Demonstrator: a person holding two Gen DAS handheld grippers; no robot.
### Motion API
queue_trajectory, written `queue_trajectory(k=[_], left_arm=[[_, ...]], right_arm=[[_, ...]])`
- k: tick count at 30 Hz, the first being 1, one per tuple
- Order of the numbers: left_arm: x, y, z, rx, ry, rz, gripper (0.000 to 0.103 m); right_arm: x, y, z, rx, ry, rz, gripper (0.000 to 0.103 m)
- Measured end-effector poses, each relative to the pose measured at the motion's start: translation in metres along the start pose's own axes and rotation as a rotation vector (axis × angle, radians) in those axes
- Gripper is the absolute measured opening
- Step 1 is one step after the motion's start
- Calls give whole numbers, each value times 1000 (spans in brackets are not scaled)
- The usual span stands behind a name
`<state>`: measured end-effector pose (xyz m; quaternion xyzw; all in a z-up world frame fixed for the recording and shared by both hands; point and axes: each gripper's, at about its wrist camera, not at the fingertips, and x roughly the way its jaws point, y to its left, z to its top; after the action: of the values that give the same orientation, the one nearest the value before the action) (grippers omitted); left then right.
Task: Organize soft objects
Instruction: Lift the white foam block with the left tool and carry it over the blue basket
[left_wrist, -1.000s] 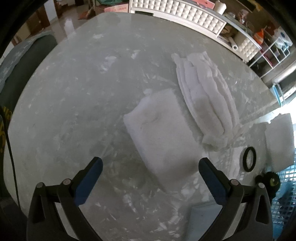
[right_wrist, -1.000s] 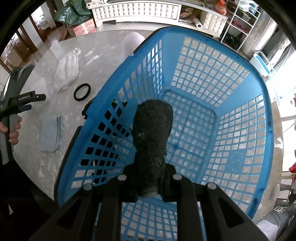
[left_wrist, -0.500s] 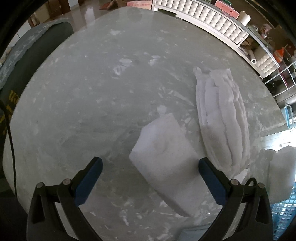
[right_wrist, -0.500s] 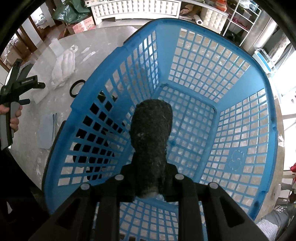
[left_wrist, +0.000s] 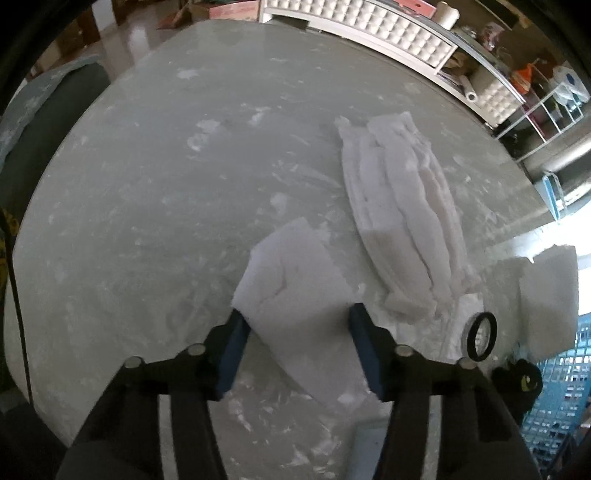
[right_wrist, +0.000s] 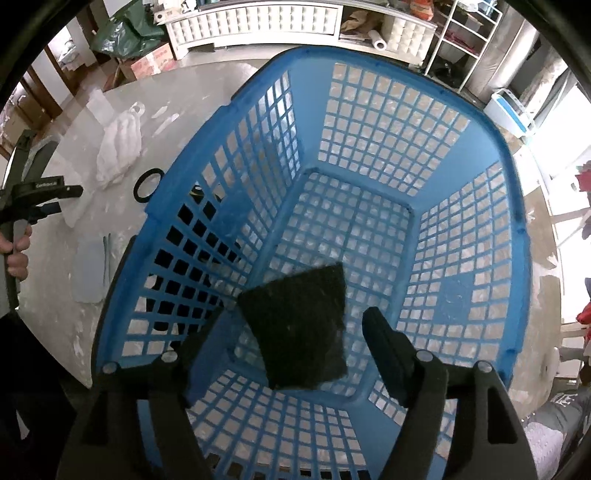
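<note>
Right gripper (right_wrist: 291, 347) just opened, dark scouring pad (right_wrist: 295, 326) now loose in the blue plastic basket (right_wrist: 480, 122). Left gripper (left_wrist: 297, 347) closing on the white foam block (left_wrist: 299, 295); quilted cloth (left_wrist: 399, 206) still waiting.

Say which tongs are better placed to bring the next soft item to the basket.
Left. The left tongs already straddle the white sponge; the right tongs, open over the blue basket, hold nothing.

A round, pale marble-patterned table (left_wrist: 155, 192) fills most of the frame. Behind it, along the top, runs a long white tufted cabinet (left_wrist: 373, 26). White wire shelving (right_wrist: 465, 33) stands at upper right. Bright daylight enters from the right edge.
</note>
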<state>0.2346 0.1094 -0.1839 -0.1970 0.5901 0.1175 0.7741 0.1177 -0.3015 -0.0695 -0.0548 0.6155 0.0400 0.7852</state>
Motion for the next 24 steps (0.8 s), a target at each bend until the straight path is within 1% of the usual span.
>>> queue_trajectory(k=[2,3,4,5,7,8,13,19,22,23,24], left_arm=[[0,-2,-1,18,-6,-10,40],[1,-4,0,28,-13,-16,31],[-1,-2,-3,36,-17,-31,27],[-2,-2,-6,44,-11,-60,25],[-2,-2,-10,54,9,-99,18],[-5,0,-15,59,10,-119,18],[-21,-4,-27,115,-17,-136,17],[-68,-37,-51,245,-79,-161,17],[-97,-56,-64,326,-114,-194,17],[-103,-61,-67,347,-121,-207,17],[-112,-66,-74,370,-129,-220,17]], right_arm=[[-3,-2,-2,16,-5,5,73],[-5,-3,-4,28,-9,9,73],[-7,-4,-5,35,-14,12,73],[-9,-4,-7,41,-20,12,74],[-14,-6,-10,57,-30,13,82],[-16,-6,-11,61,-36,14,85],[-26,-9,-17,84,-51,-4,86],[-37,-21,-25,118,-60,-33,86],[-43,-27,-29,126,-74,-39,91],[-45,-28,-31,128,-80,-52,95],[-47,-31,-33,130,-88,-72,95]])
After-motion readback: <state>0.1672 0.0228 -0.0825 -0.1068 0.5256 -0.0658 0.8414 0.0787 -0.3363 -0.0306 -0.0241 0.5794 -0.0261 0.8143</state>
